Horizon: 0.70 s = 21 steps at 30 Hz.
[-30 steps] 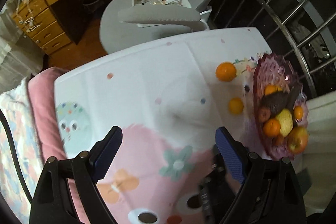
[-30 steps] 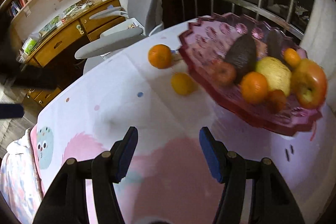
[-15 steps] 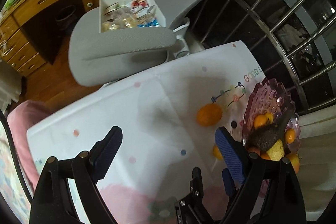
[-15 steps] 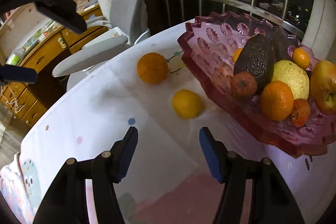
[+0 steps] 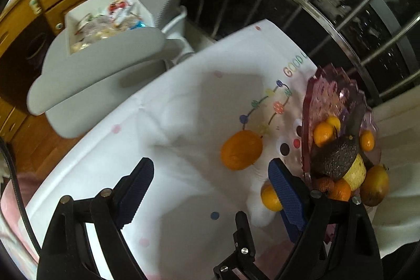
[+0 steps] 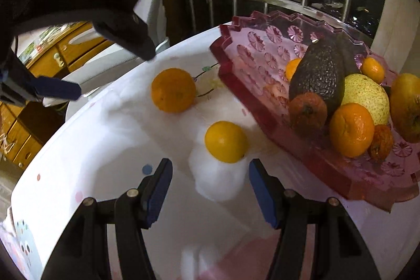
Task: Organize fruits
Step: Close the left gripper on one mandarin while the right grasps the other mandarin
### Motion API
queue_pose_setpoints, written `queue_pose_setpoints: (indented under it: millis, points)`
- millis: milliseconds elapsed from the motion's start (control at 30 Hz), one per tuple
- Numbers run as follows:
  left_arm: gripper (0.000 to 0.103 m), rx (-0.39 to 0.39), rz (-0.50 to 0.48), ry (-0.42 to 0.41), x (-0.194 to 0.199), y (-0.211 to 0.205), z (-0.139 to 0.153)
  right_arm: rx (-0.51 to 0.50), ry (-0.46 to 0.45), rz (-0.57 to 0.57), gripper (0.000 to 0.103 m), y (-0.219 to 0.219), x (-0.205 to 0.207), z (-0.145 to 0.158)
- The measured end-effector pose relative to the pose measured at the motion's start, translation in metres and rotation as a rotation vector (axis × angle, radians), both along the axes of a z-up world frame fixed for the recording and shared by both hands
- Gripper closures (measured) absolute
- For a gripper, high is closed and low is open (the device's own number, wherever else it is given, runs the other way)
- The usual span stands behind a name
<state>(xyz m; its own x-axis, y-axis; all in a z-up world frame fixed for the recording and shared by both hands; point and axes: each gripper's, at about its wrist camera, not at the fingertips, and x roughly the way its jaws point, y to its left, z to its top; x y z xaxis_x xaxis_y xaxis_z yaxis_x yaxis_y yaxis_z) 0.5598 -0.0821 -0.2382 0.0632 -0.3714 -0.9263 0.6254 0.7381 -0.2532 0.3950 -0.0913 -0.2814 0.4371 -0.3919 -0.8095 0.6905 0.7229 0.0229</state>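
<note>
A: Start close. What are the tools doing?

B: The right tool (image 6: 210, 176) hangs with its jaws apart and nothing between them, just short of the small yellow fruit (image 6: 225, 141). The left tool (image 5: 210, 183) is spread wide, its jaws closing a little, also empty. The orange (image 5: 241, 153) lies ahead of it, nearer its right finger.

A: So neither fruit is picked up?

B: No. Both lie loose on the white cloth of the desk (image 6: 126, 148), just beside the near rim of the pink tray (image 6: 262, 120). The yellow one is nearer us, the orange farther, toward the desk's far edge.

A: And the tray itself?

B: It sits at the far right corner and is already loaded. I count one avocado (image 6: 319, 75), one pale speckled fruit (image 6: 367, 96), one big yellowish fruit (image 6: 407, 106) at the right edge, and about six small citrus. Two of those look shrivelled. Something dark hides behind the avocado, and I can't name it.

A: How far along, then?

B: Most of the way, I'd judge. Nine or so are in and two are left outside. Each tool seems lined up on one.
</note>
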Motion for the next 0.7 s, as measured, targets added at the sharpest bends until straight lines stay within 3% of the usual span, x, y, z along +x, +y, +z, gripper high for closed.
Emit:
queue_pose_setpoints:
  millis: [233, 300, 367, 533, 700]
  points:
    - [0.019, -0.019, -0.022, 0.055, 0.004, -0.019, -0.022, -0.017, -0.003, -0.049, 0.045, -0.015, 0.006, -0.003]
    - [0.025, -0.021, -0.026, 0.070, 0.004, -0.023, -0.027, -0.017, -0.004, -0.053, 0.047, -0.015, 0.006, -0.002]
    - [0.038, -0.024, -0.035, 0.092, 0.003, -0.027, -0.033, -0.022, -0.004, -0.044, 0.050, -0.014, 0.007, -0.002]
    - [0.043, -0.056, -0.046, 0.114, 0.001, -0.031, -0.040, -0.032, -0.004, -0.042, 0.055, -0.013, 0.005, -0.001]
    - [0.057, -0.088, -0.062, 0.127, -0.004, -0.035, -0.043, -0.035, -0.009, -0.037, 0.069, -0.013, 0.005, -0.001]
